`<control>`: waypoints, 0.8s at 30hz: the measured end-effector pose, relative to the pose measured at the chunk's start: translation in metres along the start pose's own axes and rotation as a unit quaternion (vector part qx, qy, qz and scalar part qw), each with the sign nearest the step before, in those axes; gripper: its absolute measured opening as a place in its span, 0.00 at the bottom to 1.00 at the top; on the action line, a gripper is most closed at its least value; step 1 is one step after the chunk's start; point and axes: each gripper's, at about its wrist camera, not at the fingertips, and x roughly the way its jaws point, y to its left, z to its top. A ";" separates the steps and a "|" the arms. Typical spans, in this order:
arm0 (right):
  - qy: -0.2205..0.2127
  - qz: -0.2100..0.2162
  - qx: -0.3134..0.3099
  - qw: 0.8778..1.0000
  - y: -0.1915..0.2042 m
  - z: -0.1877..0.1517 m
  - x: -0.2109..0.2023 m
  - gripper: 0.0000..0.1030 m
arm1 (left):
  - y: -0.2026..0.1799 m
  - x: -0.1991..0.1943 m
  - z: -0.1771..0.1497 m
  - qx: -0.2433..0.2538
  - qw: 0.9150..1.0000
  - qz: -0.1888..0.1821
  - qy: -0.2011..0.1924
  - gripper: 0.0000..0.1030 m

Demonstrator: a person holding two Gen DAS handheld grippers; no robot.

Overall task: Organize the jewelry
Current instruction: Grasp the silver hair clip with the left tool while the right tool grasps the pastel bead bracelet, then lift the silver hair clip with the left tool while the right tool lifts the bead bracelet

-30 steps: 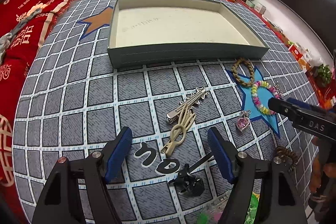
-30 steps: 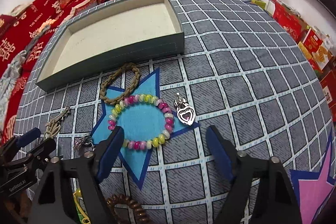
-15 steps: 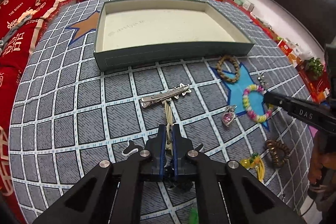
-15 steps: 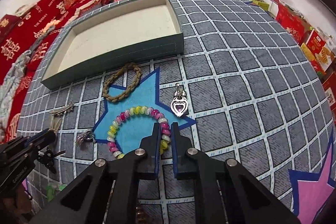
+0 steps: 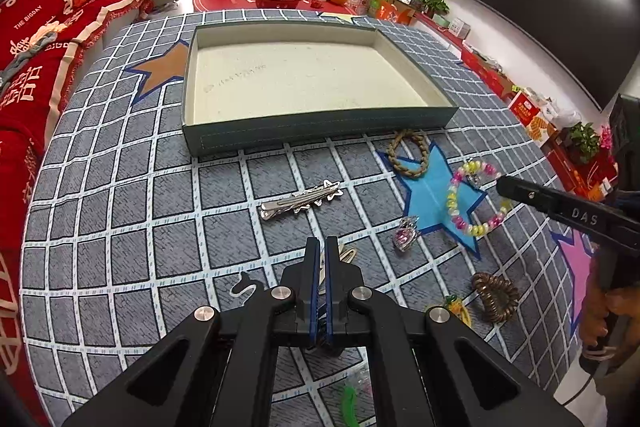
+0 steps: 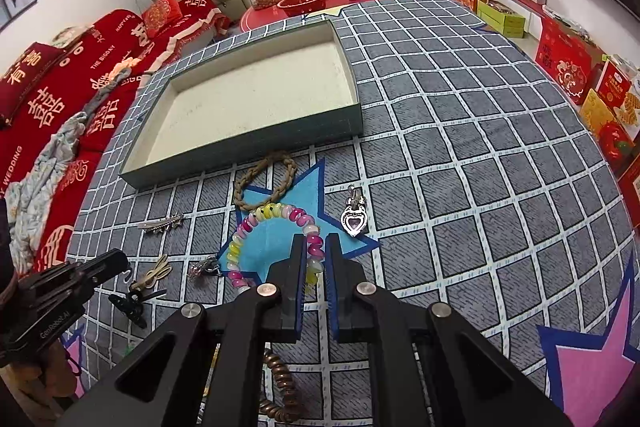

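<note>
"DAS" on right tool, "THE BIGDAY" on sofa cover

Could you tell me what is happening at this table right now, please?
A person is sorting jewelry with two handheld claws. The left claw is shut on a beige hair clip, and the right claw is shut on a colourful beaded bracelet. The tray is empty so far; a silver clip and braided bracelet lie on the cloth.

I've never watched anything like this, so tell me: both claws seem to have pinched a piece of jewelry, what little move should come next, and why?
Probably carry both pieces forward over the tray and let go. The right gripper is shut on the beaded bracelet, the left gripper on the beige hair clip, and the tray holds nothing yet and lies just beyond them.
</note>
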 end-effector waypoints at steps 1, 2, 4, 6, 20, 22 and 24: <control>0.001 0.002 0.001 1.000 0.000 0.000 0.000 0.10 | -0.001 -0.001 0.000 0.004 1.000 0.010 -0.001 0.15; 0.002 0.003 0.002 1.000 0.001 -0.001 0.000 0.10 | -0.002 -0.002 -0.001 0.008 1.000 0.022 -0.005 0.15; 0.004 0.007 0.004 1.000 0.001 -0.003 0.001 0.10 | -0.003 -0.006 -0.001 0.012 0.999 0.040 -0.012 0.16; 0.005 0.012 0.004 1.000 0.003 -0.004 0.001 0.10 | -0.003 -0.006 0.001 0.020 0.999 0.043 -0.008 0.16; 0.016 0.032 0.003 0.999 0.001 -0.012 -0.001 0.10 | 0.003 0.015 0.011 0.079 0.993 0.084 -0.005 1.00; 0.026 0.028 0.003 0.999 -0.001 -0.012 0.003 0.10 | 0.000 0.018 0.011 0.096 0.992 0.087 -0.007 1.00; 0.036 0.017 0.000 0.999 -0.001 -0.013 0.007 0.17 | -0.002 0.026 0.011 0.108 0.990 0.090 -0.002 1.00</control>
